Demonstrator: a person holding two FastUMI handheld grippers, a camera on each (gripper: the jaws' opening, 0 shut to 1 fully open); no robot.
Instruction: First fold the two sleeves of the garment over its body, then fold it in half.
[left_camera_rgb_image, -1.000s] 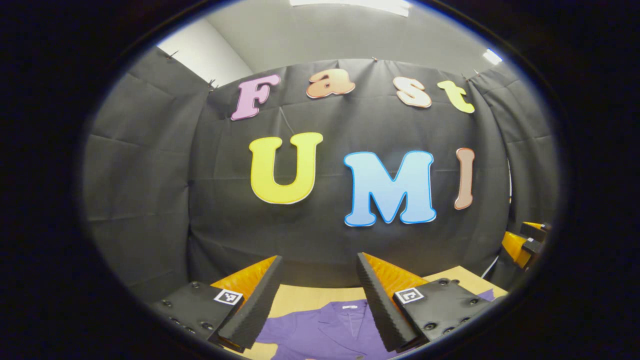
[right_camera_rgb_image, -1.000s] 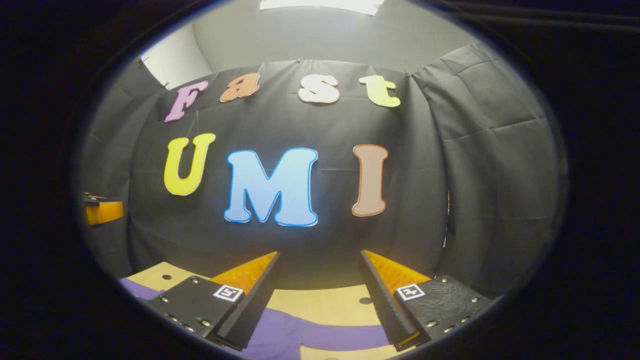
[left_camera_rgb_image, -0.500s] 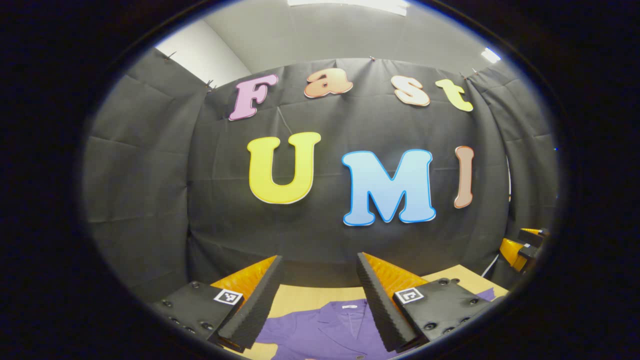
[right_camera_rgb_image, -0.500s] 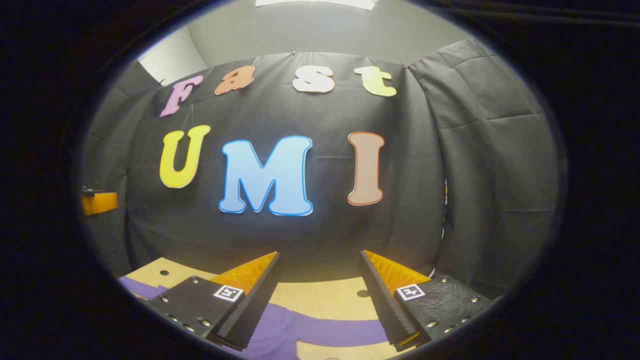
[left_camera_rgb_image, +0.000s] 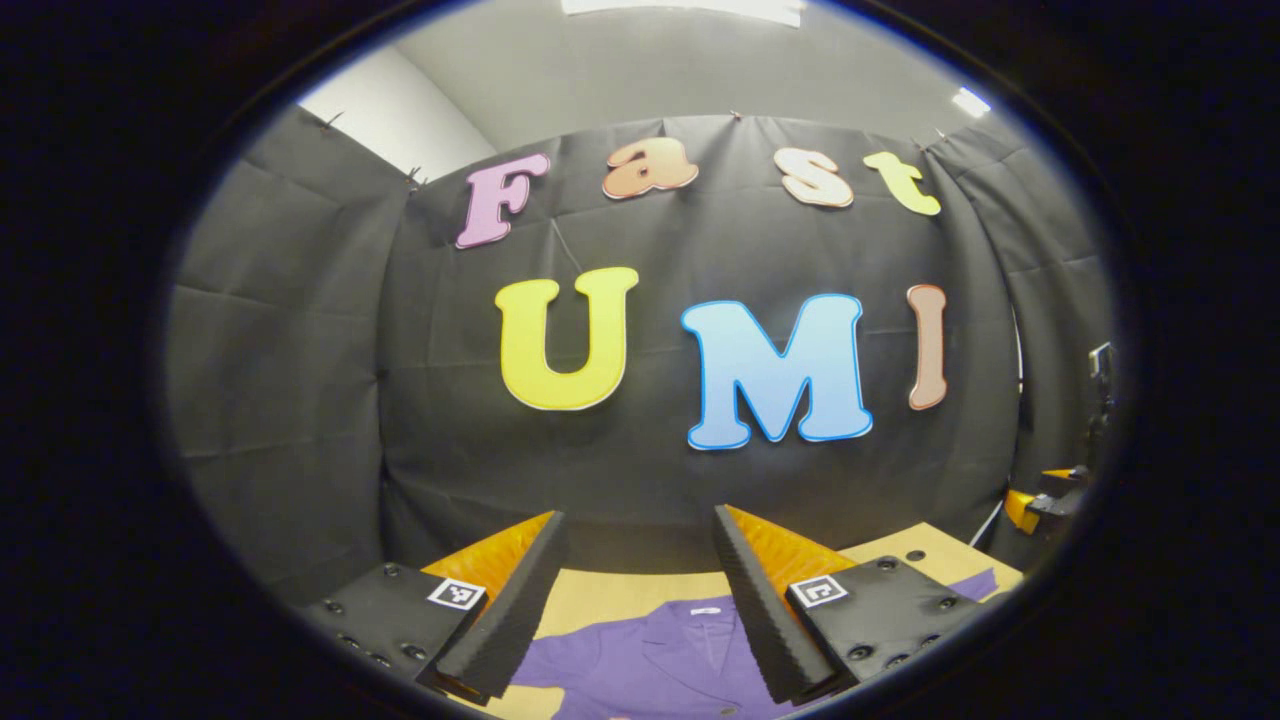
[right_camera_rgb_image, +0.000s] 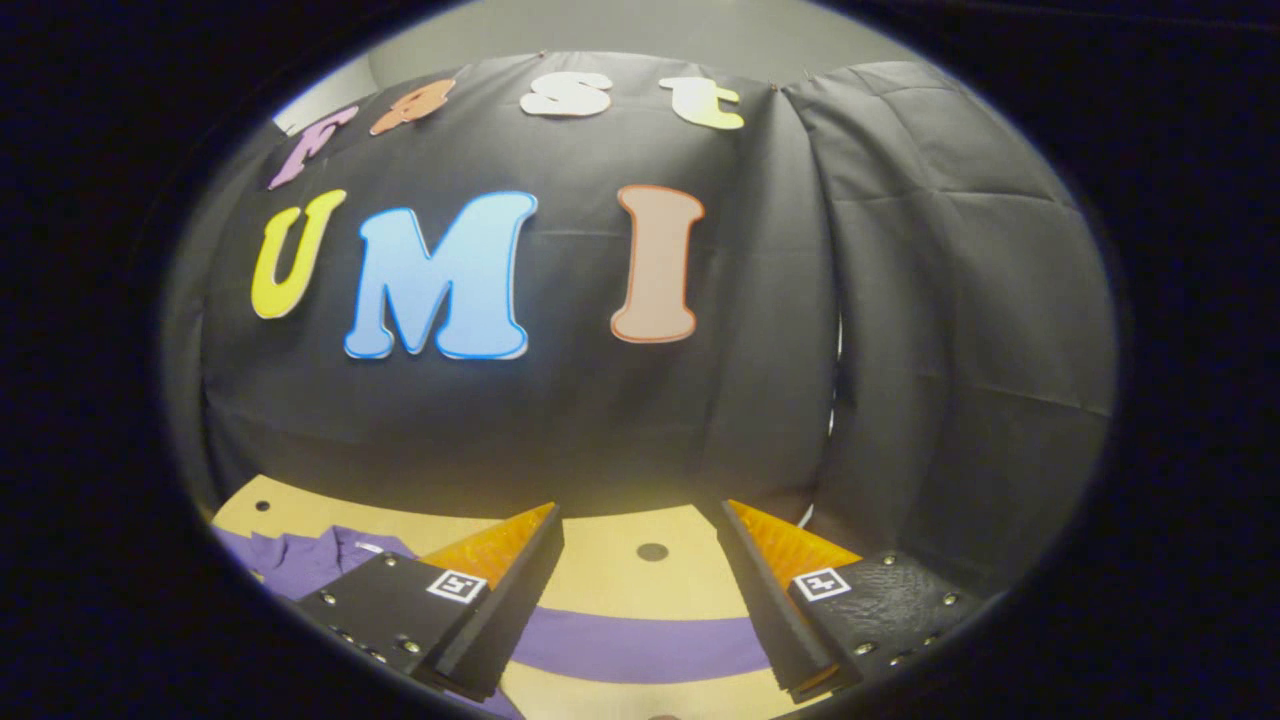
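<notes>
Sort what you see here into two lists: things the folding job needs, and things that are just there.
Needed for the job:
shirt
sleeve
left tool, open
right tool, open

Just there:
table
hole in the table
wall

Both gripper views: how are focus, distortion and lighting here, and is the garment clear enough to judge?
Left gripper view: sharp, strong fisheye bending of the booth wall, ceiling lights bright at the top edge; purple garment crisp between the open left gripper. Right gripper view: equally sharp, tilted lower, no glare; the sleeve lies flat on the wooden table beneath the open right gripper.
</notes>
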